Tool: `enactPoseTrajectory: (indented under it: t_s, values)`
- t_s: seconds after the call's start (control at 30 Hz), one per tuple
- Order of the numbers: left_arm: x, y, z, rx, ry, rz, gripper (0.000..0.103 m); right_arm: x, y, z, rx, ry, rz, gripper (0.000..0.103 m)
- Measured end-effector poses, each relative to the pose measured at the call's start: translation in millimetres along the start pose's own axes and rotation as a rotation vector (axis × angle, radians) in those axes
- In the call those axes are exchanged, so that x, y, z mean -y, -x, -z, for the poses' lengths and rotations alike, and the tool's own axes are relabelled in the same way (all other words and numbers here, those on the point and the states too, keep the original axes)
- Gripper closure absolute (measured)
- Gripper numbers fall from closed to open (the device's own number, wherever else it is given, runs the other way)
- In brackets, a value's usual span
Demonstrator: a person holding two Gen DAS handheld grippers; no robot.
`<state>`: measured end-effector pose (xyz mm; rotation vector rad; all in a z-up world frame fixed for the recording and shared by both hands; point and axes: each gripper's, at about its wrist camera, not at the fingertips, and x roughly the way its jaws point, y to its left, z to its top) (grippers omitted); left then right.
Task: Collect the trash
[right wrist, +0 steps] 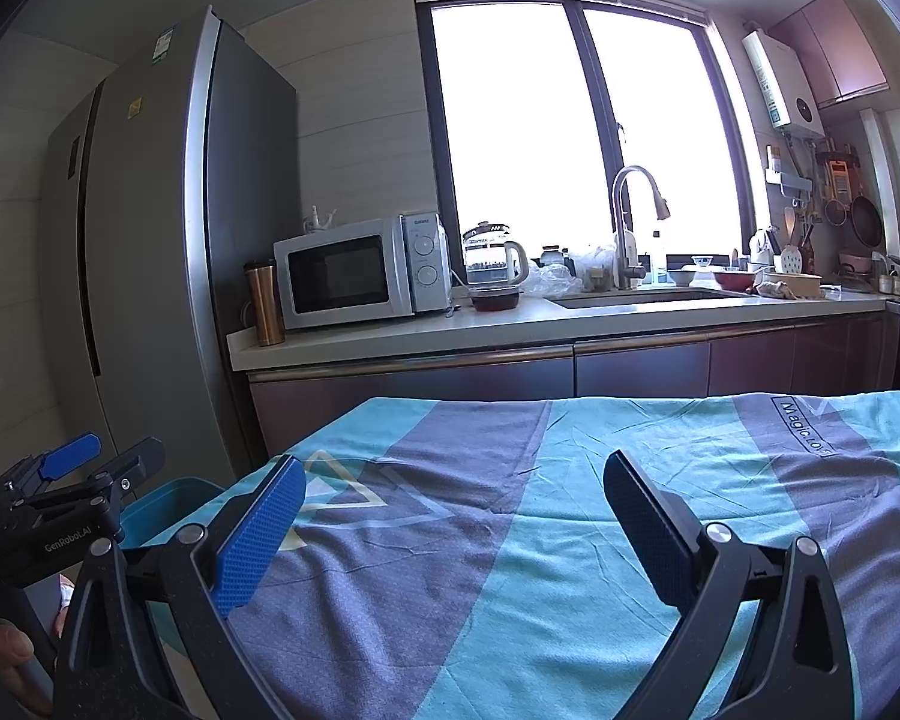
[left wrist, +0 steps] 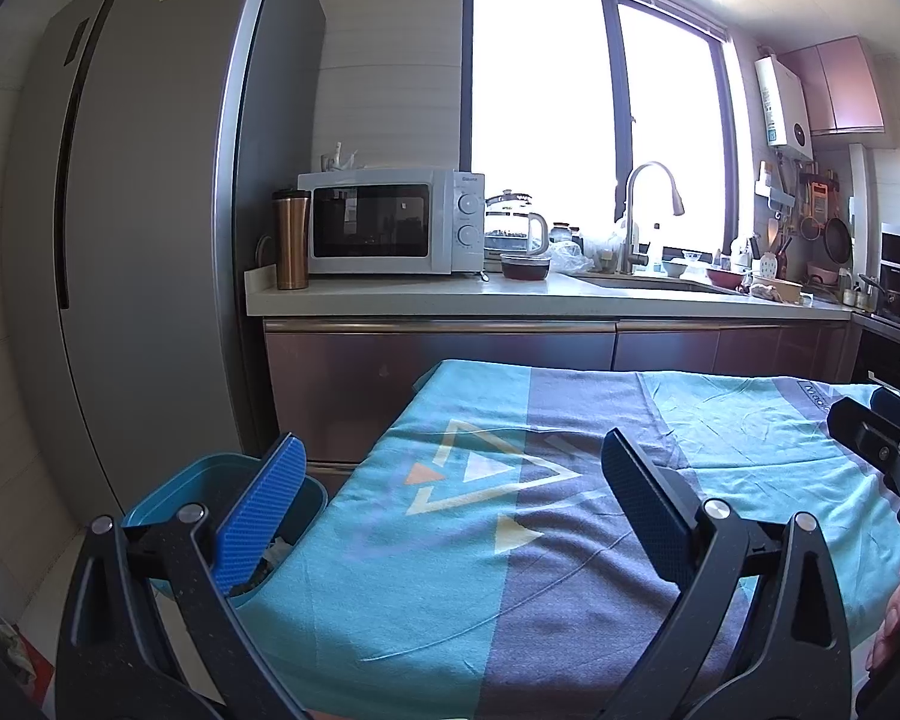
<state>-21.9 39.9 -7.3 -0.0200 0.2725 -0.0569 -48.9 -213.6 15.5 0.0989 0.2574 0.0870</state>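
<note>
A teal bin (left wrist: 168, 501) holding scraps sits beside the cloth-covered table (left wrist: 510, 540). Both the left tool (left wrist: 450, 504) and right tool (right wrist: 453, 516) hang spread wide, empty, facing a kitchen window (right wrist: 570, 138).

The teal bin (left wrist: 168, 495) sits mostly behind the left gripper's (left wrist: 450, 510) left finger, its contents only a sliver there, too indistinct to name. The right gripper (left wrist: 882, 450) is cut by the frame edge beyond the left tool's right finger. Past both tools, the counter clutter (right wrist: 774, 282) by the sink is too small to identify.
</note>
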Motion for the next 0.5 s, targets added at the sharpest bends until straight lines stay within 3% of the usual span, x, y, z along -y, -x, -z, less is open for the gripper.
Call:
enactPoseTrajectory:
  t_s: [0.27,0.5]
  values:
    - [4.3,-8.4,-1.6,-0.025,-0.013,0.043,0.006,6.4,-4.0,2.6,-0.007,-0.009,0.004,0.007]
    - [16.3,-67.9,-1.9,-0.212,0.005,0.12,0.006,31.1,-11.7,5.9,-0.045,-0.033,0.043,0.007]
